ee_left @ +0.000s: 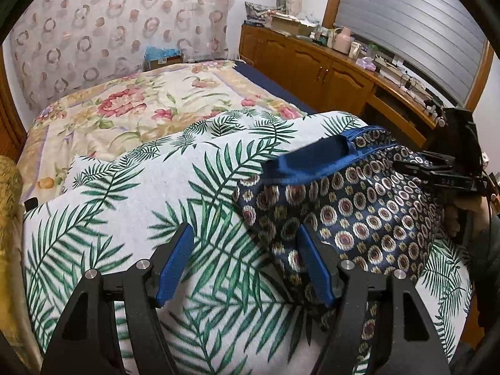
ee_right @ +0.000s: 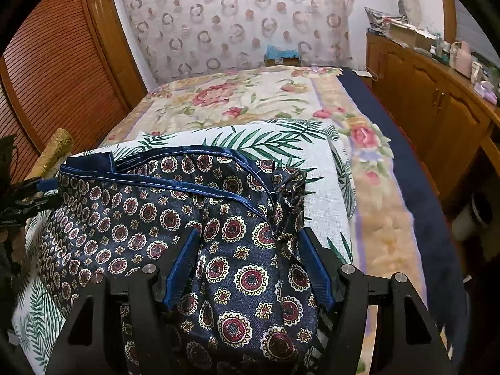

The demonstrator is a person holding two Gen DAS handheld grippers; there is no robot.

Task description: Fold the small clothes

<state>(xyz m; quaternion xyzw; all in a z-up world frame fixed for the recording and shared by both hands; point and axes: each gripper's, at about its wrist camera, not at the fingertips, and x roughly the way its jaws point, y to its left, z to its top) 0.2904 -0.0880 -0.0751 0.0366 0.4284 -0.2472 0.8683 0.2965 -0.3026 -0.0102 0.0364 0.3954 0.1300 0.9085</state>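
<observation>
A dark navy garment (ee_left: 359, 206) (ee_right: 150, 218) printed with red and cream medallions lies crumpled on a palm-leaf cloth (ee_left: 140, 187) (ee_right: 281, 147). Its blue satin waistband (ee_left: 312, 159) (ee_right: 175, 184) faces the far side. My left gripper (ee_left: 244, 229) hovers open over the cloth at the garment's left edge, its right finger above the fabric. My right gripper (ee_right: 250, 232) stands open over the garment's right part, with fabric lying beneath and between the fingers. Each tool shows at the edge of the other's view.
The palm-leaf cloth covers the near end of a bed with a floral blanket (ee_left: 125, 109) (ee_right: 250, 93). A wooden cabinet (ee_left: 312, 62) (ee_right: 437, 103) with clutter runs along the right. A louvred wooden door (ee_right: 53, 72) stands left.
</observation>
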